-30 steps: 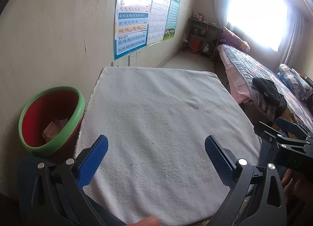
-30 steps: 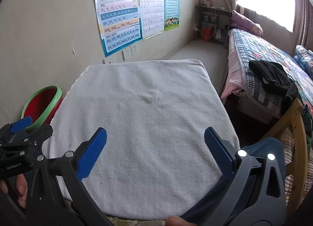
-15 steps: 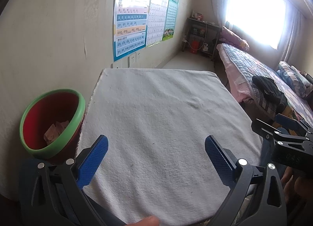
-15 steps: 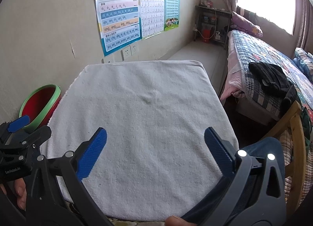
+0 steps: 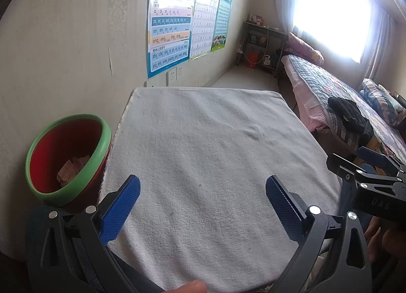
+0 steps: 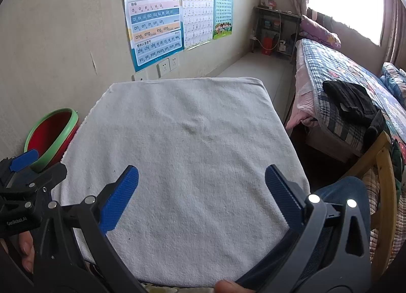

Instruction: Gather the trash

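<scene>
- The left gripper (image 5: 203, 206) hangs over the near part of the counter (image 5: 208, 140), which is draped in a white towel; its blue fingers (image 5: 120, 206) are spread wide with nothing between them.
- The right gripper (image 6: 201, 196) sits alongside it over the same towel, fingers (image 6: 281, 196) equally wide and empty.
- Crumpled paper trash (image 5: 72, 169) lies inside the red bin with a green rim (image 5: 96, 166), which stands against the wall at the counter's left edge.
</scene>
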`<action>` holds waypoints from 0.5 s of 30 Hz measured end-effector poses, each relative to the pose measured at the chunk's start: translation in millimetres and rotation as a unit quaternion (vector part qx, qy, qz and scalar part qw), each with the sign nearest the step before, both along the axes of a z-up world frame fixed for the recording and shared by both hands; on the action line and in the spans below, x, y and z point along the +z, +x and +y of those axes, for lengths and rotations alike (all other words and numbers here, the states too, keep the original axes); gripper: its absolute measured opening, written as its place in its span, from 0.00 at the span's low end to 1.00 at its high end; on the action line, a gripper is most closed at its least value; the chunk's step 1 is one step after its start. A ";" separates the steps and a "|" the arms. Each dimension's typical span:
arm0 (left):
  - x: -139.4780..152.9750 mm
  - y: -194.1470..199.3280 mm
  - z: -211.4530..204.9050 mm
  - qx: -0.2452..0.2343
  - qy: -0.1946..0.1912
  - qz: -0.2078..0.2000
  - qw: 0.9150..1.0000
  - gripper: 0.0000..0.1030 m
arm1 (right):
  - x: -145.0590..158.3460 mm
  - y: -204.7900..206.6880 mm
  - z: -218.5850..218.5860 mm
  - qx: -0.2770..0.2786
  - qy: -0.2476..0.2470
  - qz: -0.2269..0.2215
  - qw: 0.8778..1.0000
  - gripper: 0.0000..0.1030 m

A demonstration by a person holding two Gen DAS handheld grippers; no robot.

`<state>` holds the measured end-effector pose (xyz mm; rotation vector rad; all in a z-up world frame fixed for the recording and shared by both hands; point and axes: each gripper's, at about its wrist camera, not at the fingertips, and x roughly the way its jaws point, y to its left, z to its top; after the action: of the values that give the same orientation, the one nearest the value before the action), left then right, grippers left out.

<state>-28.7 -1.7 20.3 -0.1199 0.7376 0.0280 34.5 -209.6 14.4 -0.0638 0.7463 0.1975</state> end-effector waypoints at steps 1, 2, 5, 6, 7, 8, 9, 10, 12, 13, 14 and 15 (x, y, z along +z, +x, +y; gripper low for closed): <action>0.1 -0.2 -0.2 0.000 0.000 0.000 1.000 0.92 | -0.1 0.1 -0.2 0.000 0.000 0.000 1.000 0.95; -0.1 -0.1 -0.2 0.000 0.000 0.000 1.000 0.92 | -0.2 0.0 0.1 0.000 0.000 0.001 1.000 0.95; 0.5 -0.7 -0.1 0.000 0.000 -0.003 1.000 0.92 | -0.8 0.0 0.7 0.000 -0.002 0.003 1.000 0.95; 1.7 -3.0 0.3 0.001 -0.001 -0.012 1.000 0.92 | -0.9 -0.2 1.1 0.000 -0.003 0.003 1.000 0.95; 2.4 -4.8 0.0 0.001 -0.001 -0.018 1.000 0.92 | -0.9 -0.2 1.4 0.000 -0.003 0.003 1.000 0.95; 3.2 -5.7 -0.3 0.001 -0.001 -0.021 1.000 0.92 | -0.7 -0.4 1.3 0.000 -0.003 0.003 1.000 0.95; 2.8 -5.8 -1.3 -0.001 -0.001 -0.021 1.000 0.92 | -0.5 -0.4 1.2 0.000 -0.003 0.003 1.000 0.95; 2.2 -4.8 -1.6 -0.003 -0.001 -0.018 1.000 0.92 | -1.0 -0.4 1.6 0.000 -0.004 0.003 1.000 0.95; 0.3 -2.0 -2.4 -0.003 0.001 -0.010 1.000 0.92 | -1.1 -0.6 1.8 0.001 -0.005 0.004 1.000 0.95; 0.3 -1.7 -2.4 -0.002 0.001 -0.010 1.000 0.92 | -1.3 -0.4 2.7 0.001 -0.006 0.004 1.000 0.95; 0.4 -1.8 -2.2 -0.002 0.000 -0.010 1.000 0.92 | -1.3 -0.5 2.9 0.000 -0.005 0.004 1.000 0.95; 0.5 -1.9 -2.1 -0.002 0.000 -0.010 1.000 0.92 | -1.4 -0.5 2.6 0.000 -0.005 0.004 1.000 0.95</action>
<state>-30.6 -3.8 20.7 -0.1190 0.7182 0.0238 34.1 -207.0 13.0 -0.0715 0.7555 0.1937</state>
